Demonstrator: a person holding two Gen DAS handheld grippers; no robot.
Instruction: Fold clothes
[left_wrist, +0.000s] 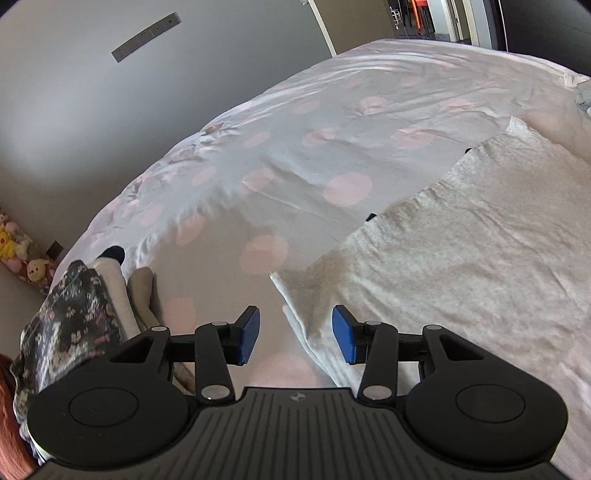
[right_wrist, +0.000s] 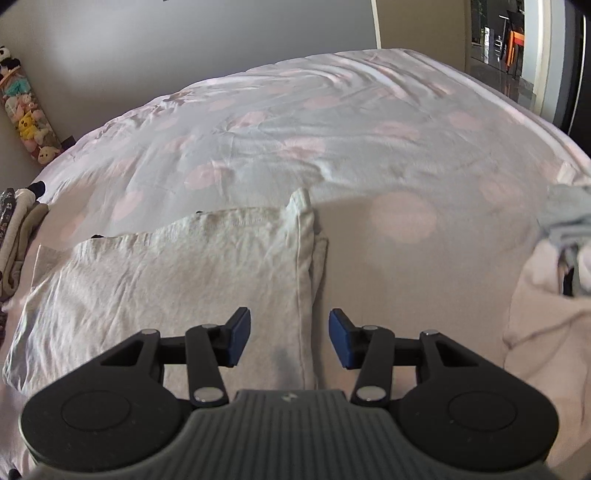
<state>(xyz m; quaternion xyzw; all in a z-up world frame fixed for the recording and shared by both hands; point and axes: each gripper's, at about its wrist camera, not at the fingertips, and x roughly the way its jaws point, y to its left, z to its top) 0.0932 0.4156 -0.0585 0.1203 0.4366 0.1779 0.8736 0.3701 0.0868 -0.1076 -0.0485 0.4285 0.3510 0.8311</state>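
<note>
left hand-held gripper (left_wrist: 295, 334): jaws spread wide, nothing between the blue pads (left_wrist: 248, 334), hovering over the bed just at the near-left corner of the garment
right hand-held gripper (right_wrist: 290, 338): jaws spread too, empty, above the garment's right edge; left pad over the cloth, right pad over bare sheet
garment (right_wrist: 177, 280): off-white, partly folded, lying flat on the bed, wrinkled; right side doubled over with a seam running along the fold, top-right corner poking up; in the left wrist view it fills the right half (left_wrist: 461, 258), a layered edge shows at its near-left corner
dark bits: small dark scraps peek out at the garment's far edge (left_wrist: 371, 217), cannot tell what they are
bed (left_wrist: 295, 147): white sheet with pale pink dots, creased, carries everything
folded stack (left_wrist: 92, 306): on the bed's left edge, well apart from the garment; dark floral piece, a white one, a beige one beside it; seen also at the left edge of the right wrist view (right_wrist: 18, 236)
unfolded pile (right_wrist: 565, 236): grey-blue and pale pink clothes heaped on the bed's right side, apart from the garment, bare sheet between
plush toys (right_wrist: 26, 114): column of them against the wall past the bed's left corner
wall (left_wrist: 92, 110): grey, behind the bed, a narrow grey strip (left_wrist: 146, 37) mounted on it
doorway (right_wrist: 509, 44): far right, orange item inside, blurred
in the way: nothing lies between either gripper and the garment
</note>
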